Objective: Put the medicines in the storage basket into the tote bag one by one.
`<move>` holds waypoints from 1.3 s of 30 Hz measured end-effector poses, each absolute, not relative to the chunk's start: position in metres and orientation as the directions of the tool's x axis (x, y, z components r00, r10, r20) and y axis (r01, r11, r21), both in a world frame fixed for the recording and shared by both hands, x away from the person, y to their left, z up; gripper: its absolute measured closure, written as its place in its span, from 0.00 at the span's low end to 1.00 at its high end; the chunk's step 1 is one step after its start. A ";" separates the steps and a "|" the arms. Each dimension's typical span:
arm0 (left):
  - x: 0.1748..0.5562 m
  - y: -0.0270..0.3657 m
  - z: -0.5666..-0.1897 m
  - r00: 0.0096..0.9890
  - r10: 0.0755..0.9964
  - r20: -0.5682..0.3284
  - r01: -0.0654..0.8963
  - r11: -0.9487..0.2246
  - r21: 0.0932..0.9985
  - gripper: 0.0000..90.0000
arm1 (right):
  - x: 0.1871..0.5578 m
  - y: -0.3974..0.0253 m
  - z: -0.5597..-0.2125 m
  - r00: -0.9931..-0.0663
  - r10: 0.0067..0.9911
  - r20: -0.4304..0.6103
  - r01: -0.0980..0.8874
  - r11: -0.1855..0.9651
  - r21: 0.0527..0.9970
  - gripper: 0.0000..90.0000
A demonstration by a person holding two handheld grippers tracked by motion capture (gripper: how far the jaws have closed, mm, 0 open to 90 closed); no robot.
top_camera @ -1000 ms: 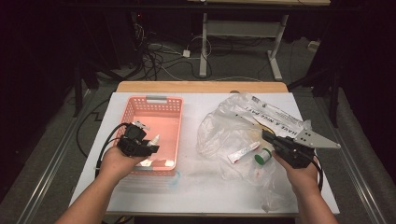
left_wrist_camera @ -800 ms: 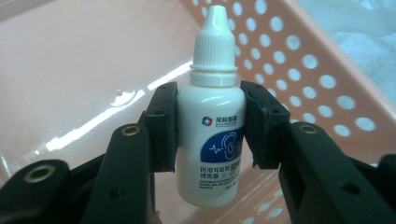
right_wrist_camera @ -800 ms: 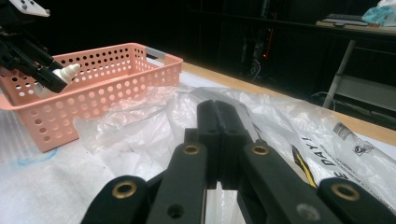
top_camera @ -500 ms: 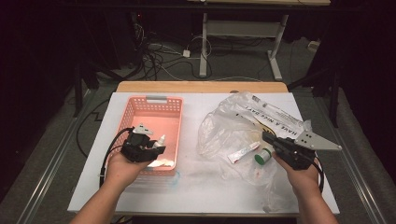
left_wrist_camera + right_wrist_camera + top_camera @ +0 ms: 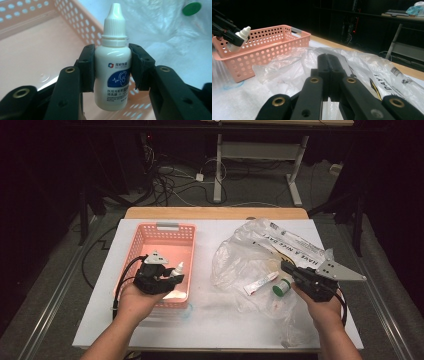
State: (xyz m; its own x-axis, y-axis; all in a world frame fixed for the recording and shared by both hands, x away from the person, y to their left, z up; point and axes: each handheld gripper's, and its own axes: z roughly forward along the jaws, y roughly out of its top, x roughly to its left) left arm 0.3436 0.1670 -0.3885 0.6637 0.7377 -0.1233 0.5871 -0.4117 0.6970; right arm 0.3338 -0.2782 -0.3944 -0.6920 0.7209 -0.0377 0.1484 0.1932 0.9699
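Dropper bottle, light, smooth and rigid, sits clenched at its body in your left gripper over the basket near edge; your right gripper is closed on nothing.

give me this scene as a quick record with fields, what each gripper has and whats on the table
left hand-held gripper: shut on dropper bottle, held over the pink basket
right hand-held gripper: jaws shut, nothing between them, over the plastic bag
on the bag: small tube, green-capped container
surface: white table
bottle: white, white pointed cap, blue label
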 end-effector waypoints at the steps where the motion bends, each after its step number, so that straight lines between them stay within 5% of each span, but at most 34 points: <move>1: 0.343 0.164 -0.387 0.668 0.734 -0.122 0.582 -0.413 0.701 0.64 | 0.333 -0.278 -0.394 -0.692 0.721 -0.036 0.150 0.192 0.970 1.00; 39: 0.324 0.031 -0.402 0.832 0.517 -0.200 0.467 -0.458 0.756 0.64 | 0.332 -0.278 -0.394 -0.694 0.719 -0.036 0.149 0.193 0.970 1.00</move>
